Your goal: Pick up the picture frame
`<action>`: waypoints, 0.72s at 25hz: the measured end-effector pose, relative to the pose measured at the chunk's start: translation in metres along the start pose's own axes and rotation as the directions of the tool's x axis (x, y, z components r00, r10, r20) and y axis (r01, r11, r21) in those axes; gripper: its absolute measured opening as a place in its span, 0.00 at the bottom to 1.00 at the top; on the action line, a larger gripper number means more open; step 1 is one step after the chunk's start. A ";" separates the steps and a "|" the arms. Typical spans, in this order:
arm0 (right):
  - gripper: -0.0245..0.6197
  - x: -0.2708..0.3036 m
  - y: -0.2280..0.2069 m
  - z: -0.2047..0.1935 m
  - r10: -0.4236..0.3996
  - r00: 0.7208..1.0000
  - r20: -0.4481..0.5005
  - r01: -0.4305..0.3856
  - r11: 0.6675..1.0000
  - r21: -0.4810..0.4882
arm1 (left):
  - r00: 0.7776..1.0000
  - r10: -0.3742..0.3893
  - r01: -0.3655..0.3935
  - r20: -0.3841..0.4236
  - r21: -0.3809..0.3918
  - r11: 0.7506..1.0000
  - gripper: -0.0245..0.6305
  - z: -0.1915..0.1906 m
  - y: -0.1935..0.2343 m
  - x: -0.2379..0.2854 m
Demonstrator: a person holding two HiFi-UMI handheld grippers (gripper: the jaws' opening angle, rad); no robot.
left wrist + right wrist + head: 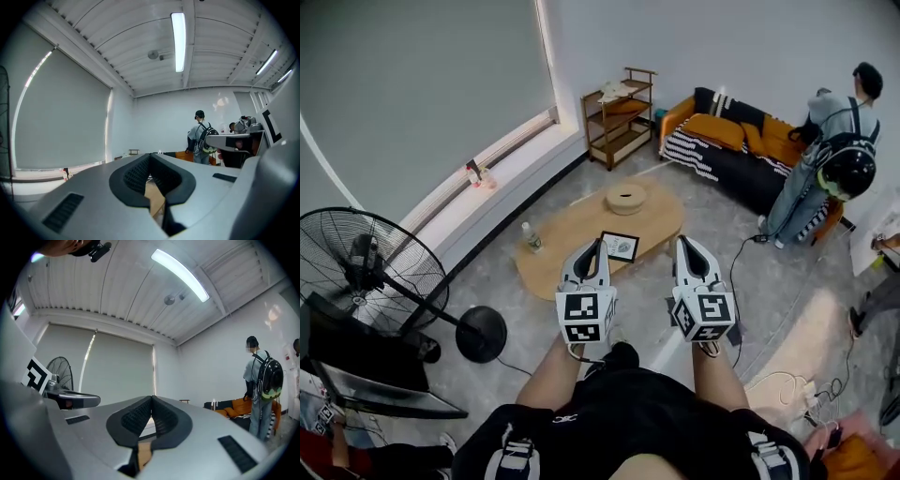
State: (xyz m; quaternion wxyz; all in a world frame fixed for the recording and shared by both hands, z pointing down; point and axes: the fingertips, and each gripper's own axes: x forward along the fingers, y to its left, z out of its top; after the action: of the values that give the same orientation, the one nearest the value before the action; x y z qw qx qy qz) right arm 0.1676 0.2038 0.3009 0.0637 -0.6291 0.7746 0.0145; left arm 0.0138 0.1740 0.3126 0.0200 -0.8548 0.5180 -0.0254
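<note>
left tool point(599, 244): grey jaws together, nothing between, picture centre | right tool point(682, 242): grey jaws together, empty, just right of centre | small black-edged picture frame point(620, 247): lies flat on the oval light-wood tabletop point(572, 230), near its right edge, seen between both tool tips

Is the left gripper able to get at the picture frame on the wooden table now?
Probably yes, once it opens. The picture frame sits uncovered near the front edge of the table, apart from the bottle and the round wooden piece. The left gripper is shut and empty.
</note>
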 end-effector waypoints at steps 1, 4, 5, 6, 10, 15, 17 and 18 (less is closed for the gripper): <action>0.06 0.013 -0.005 -0.003 -0.007 1.000 -0.003 0.007 1.000 -0.001 | 1.000 -0.003 0.003 -0.004 0.000 1.000 0.06 -0.002 0.005 0.013; 0.06 0.056 -0.021 -0.009 -0.016 1.000 -0.017 0.016 1.000 0.009 | 1.000 -0.012 0.012 -0.016 -0.011 1.000 0.06 -0.001 0.021 0.057; 0.06 0.073 -0.024 -0.011 -0.015 1.000 -0.021 0.015 1.000 0.011 | 1.000 -0.015 0.015 -0.018 -0.013 1.000 0.06 0.001 0.026 0.071; 0.06 0.091 -0.028 -0.011 -0.011 1.000 -0.027 0.011 1.000 0.014 | 1.000 -0.017 0.017 -0.020 -0.012 1.000 0.06 0.002 0.033 0.086; 0.06 0.162 -0.034 -0.010 0.011 0.999 -0.049 -0.009 0.999 0.050 | 0.999 -0.009 0.008 -0.034 -0.014 1.000 0.06 0.004 0.069 0.143; 0.06 0.248 -0.044 -0.002 0.028 0.999 -0.033 -0.027 0.999 0.026 | 1.000 -0.005 0.004 -0.025 -0.034 0.999 0.06 0.007 0.112 0.216; 0.06 0.281 -0.048 -0.002 0.034 0.999 -0.031 -0.033 0.999 0.015 | 1.000 -0.004 0.004 -0.016 -0.037 0.999 0.06 0.012 0.127 0.244; 0.06 0.296 -0.049 -0.001 0.036 0.999 -0.030 -0.036 0.999 0.005 | 1.000 -0.004 0.004 -0.008 -0.038 0.999 0.06 0.014 0.135 0.257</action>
State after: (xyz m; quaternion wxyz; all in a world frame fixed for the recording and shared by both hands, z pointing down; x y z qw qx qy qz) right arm 0.1563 -0.0949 0.2705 0.0533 -0.6149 0.7868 0.0046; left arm 0.0141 -0.1163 0.2961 0.0016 -0.8559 0.5168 -0.0191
